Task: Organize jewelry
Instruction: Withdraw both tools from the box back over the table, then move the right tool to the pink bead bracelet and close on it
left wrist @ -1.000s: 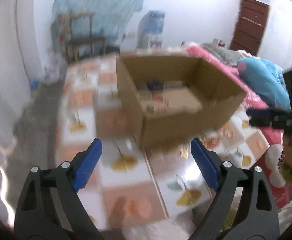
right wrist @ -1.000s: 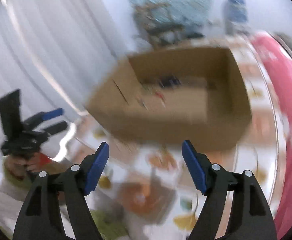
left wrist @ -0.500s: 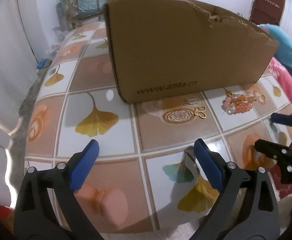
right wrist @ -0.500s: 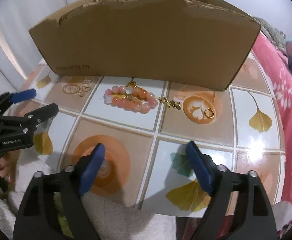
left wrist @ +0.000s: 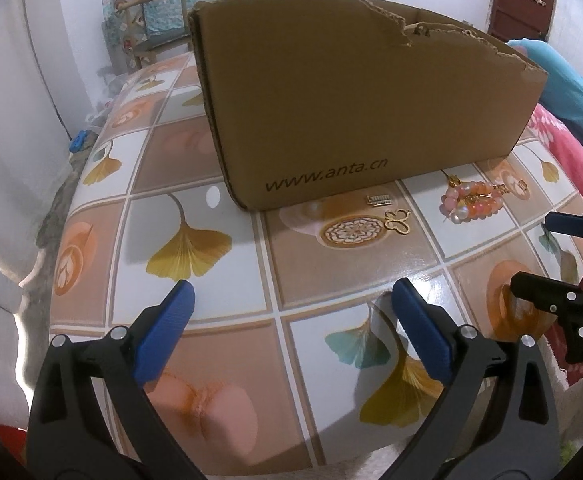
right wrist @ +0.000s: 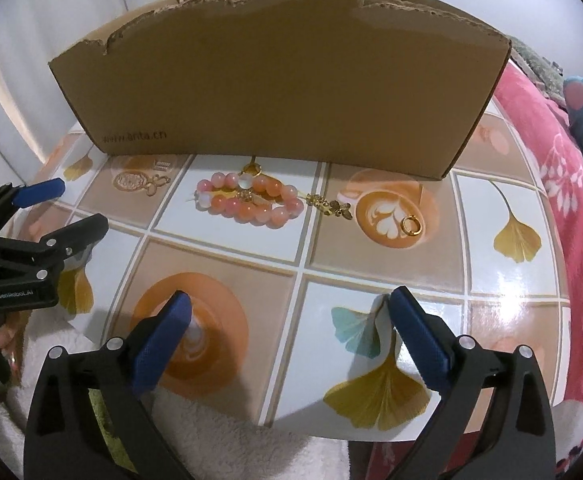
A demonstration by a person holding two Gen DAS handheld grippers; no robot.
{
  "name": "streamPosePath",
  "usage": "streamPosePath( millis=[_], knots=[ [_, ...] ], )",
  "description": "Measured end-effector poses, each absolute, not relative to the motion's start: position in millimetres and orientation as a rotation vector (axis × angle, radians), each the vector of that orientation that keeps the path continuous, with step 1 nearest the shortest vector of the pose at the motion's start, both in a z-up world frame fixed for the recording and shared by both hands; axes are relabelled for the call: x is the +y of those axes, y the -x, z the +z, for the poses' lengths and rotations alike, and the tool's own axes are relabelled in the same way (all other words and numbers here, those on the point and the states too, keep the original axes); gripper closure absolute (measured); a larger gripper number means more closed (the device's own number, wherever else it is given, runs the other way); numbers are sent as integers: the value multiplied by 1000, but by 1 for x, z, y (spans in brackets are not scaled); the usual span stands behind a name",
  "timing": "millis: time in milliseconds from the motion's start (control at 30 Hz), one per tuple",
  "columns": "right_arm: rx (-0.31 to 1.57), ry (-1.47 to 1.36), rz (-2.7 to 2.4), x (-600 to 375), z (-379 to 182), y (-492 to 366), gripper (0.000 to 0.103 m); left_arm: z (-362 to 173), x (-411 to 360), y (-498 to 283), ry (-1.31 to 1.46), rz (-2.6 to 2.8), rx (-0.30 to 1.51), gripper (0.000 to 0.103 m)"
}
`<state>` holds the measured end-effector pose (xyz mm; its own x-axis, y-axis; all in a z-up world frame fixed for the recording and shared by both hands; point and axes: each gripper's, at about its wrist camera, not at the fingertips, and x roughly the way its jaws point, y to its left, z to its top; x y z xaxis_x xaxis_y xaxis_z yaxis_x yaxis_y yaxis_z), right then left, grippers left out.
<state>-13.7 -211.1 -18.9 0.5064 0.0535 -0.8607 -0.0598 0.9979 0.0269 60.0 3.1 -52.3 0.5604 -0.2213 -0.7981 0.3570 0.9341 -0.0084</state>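
A pink bead bracelet (right wrist: 247, 200) lies on the tiled table in front of a brown cardboard box (right wrist: 279, 80); it also shows in the left wrist view (left wrist: 471, 202). A gold chain piece (right wrist: 329, 205) and a gold ring (right wrist: 411, 226) lie to its right. A gold butterfly-shaped charm (left wrist: 397, 220) and a small silver clip (left wrist: 379, 200) lie to its left; the charm (right wrist: 157, 181) shows in the right wrist view too. My left gripper (left wrist: 291, 320) is open and empty above the near table edge. My right gripper (right wrist: 289, 320) is open and empty, nearer than the bracelet.
The cardboard box (left wrist: 355, 100) stands behind the jewelry and hides its own inside. The table (right wrist: 371, 264) has a glossy ginkgo-leaf tile pattern. A pink blanket (right wrist: 563, 160) lies to the right. White fluffy fabric (right wrist: 231, 440) lies at the near edge.
Both grippers came down from a high view into the box to low over the near table edge. In the last half second they moved little. Both stay open.
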Motion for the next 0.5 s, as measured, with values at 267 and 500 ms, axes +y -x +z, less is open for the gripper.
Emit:
streamPosePath(
  millis=[267,500],
  knots=[
    [1016,-69,105,-225,-14,28,7,-52,1,-56,-151,-331,894,7],
    [975,-201,156,-248,5,31,7,-52,0,-54,-163,-358,884,7]
  ],
)
